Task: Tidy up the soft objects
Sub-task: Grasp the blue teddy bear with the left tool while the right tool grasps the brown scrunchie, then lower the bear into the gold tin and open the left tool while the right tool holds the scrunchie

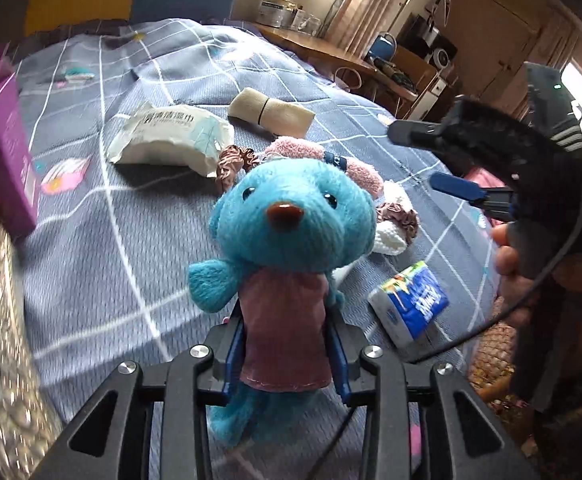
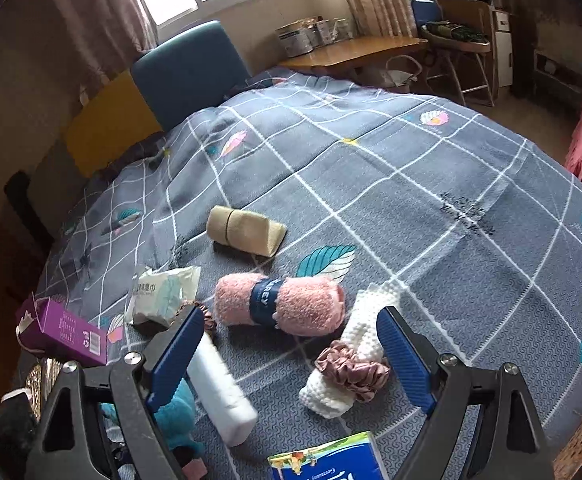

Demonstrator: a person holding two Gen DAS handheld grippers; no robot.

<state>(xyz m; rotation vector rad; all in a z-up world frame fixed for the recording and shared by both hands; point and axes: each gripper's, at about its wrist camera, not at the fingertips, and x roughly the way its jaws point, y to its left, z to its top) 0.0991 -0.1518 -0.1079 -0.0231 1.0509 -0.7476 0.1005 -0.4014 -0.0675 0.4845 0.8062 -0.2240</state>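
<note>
My left gripper (image 1: 287, 344) is shut on a blue plush toy (image 1: 291, 216) with a pink shirt, held upright above the bed. The toy also shows at the lower left of the right wrist view (image 2: 175, 412). My right gripper (image 2: 291, 332) is open and empty above the bed; it also shows at the right of the left wrist view (image 1: 423, 156). On the bed lie a pink rolled towel (image 2: 279, 304), a white knitted roll (image 2: 355, 344) with a pink scrunchie (image 2: 351, 372), a beige roll (image 2: 243, 230), a wipes pack (image 2: 163, 292) and a white tube (image 2: 219, 392).
A blue tissue pack (image 1: 411, 304) lies near the front edge of the grey checked quilt (image 2: 411, 184). A purple box (image 2: 63, 330) stands at the left. A wooden desk (image 2: 355, 52) and chairs stand behind the bed.
</note>
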